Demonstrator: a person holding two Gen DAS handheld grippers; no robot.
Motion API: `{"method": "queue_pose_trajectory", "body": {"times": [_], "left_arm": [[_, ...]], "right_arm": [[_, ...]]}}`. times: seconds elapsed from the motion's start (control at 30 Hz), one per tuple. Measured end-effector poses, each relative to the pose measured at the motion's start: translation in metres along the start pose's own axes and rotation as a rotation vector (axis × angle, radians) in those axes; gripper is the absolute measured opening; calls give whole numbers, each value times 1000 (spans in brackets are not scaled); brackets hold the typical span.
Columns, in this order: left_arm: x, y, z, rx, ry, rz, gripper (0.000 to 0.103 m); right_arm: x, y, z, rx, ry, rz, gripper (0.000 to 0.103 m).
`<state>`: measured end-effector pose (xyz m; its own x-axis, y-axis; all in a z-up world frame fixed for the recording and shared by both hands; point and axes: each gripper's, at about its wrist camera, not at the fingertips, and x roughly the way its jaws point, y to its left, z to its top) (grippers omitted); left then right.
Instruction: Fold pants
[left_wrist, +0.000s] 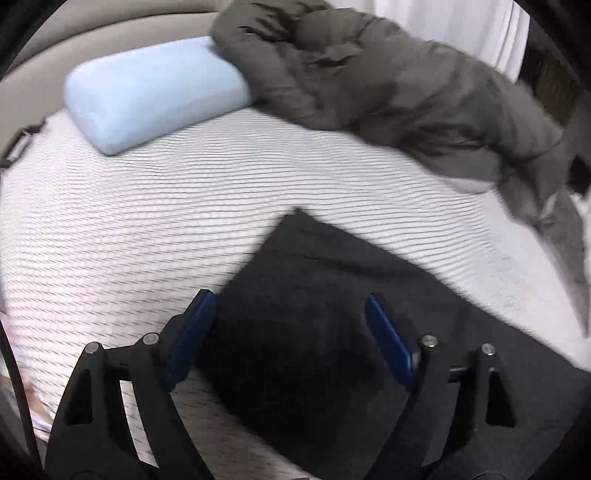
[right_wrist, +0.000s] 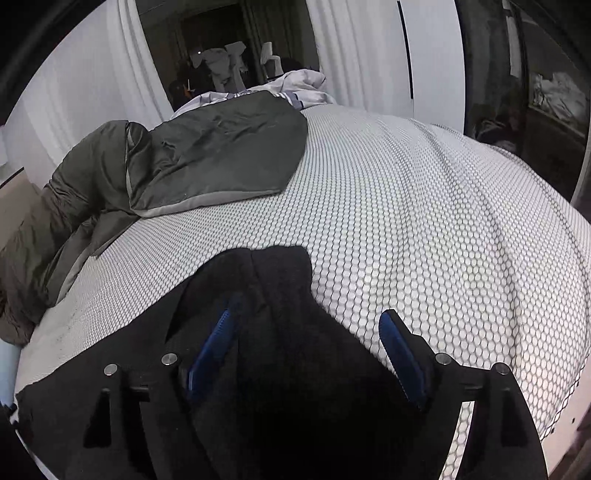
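Both the left gripper (left_wrist: 290, 301) and right gripper (right_wrist: 308, 319) are hovering wide open, gripping nothing, over black pants (left_wrist: 317, 332) lying at six o'clock on the mattress (left_wrist: 147, 221), probably lining up a fold.

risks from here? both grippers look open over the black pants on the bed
1. Both grippers stand open with nothing pinched: left gripper, right gripper. Closing now may catch just one layer of the black pants, so the fold skews.
2. The pants end bunches into ridges in the right wrist view; folding over it probably locks creases in.
3. The grey jacket lies close; a wide sweep could drag it along.
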<state>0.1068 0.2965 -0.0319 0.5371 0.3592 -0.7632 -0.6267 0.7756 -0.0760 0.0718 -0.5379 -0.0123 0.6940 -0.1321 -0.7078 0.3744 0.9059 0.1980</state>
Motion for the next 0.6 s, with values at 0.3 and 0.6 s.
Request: {"method": "queue_pose_trajectory", "body": {"times": [0.3,0.6], "left_arm": [[18,15,1,-8,-8,-76,30],[33,2,13,-19,10,39,45]], "right_arm": [[6,11,-11,-18,25,-10,83],[11,10,-12,-42,38,-18,83]]}}
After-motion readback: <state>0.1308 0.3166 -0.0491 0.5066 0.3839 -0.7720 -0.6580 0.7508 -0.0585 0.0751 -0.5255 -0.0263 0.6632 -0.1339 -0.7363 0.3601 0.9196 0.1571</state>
